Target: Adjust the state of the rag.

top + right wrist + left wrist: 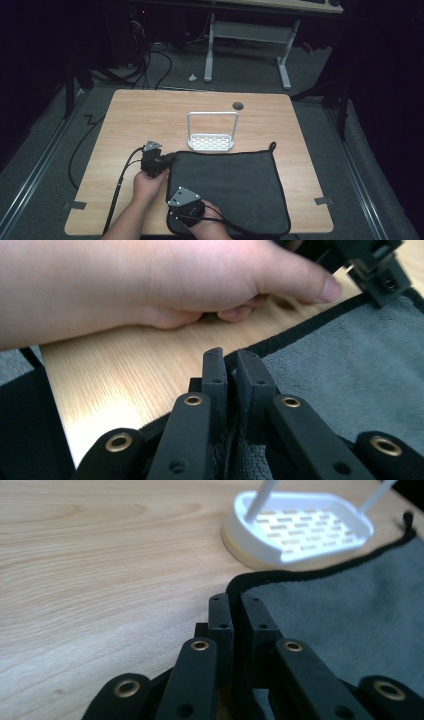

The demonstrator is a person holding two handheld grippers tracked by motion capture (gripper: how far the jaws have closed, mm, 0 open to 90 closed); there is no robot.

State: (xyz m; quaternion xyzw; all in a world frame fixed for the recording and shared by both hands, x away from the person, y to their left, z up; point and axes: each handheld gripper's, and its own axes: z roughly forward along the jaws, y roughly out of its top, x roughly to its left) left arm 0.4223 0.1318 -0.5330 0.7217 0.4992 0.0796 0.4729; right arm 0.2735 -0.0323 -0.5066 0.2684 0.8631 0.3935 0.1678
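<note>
A: Far of centre — white rack [211,142] with a hoop handle, standing on the wooden table [140,115].
B: Noted. Small dark round cap [238,105] near the table's far edge — white-legged desk [248,37] beyond.

A dark grey towel [230,187] with black piping lies flat on the table.

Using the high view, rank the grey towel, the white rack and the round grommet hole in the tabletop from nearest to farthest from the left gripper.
Measured from the left gripper:
1. Grey towel: nearest, its far left corner sits right at the fingers.
2. White rack: beyond the towel's far edge, up and to the right.
3. Grommet hole: farthest, near the table's far edge behind the rack.
</note>
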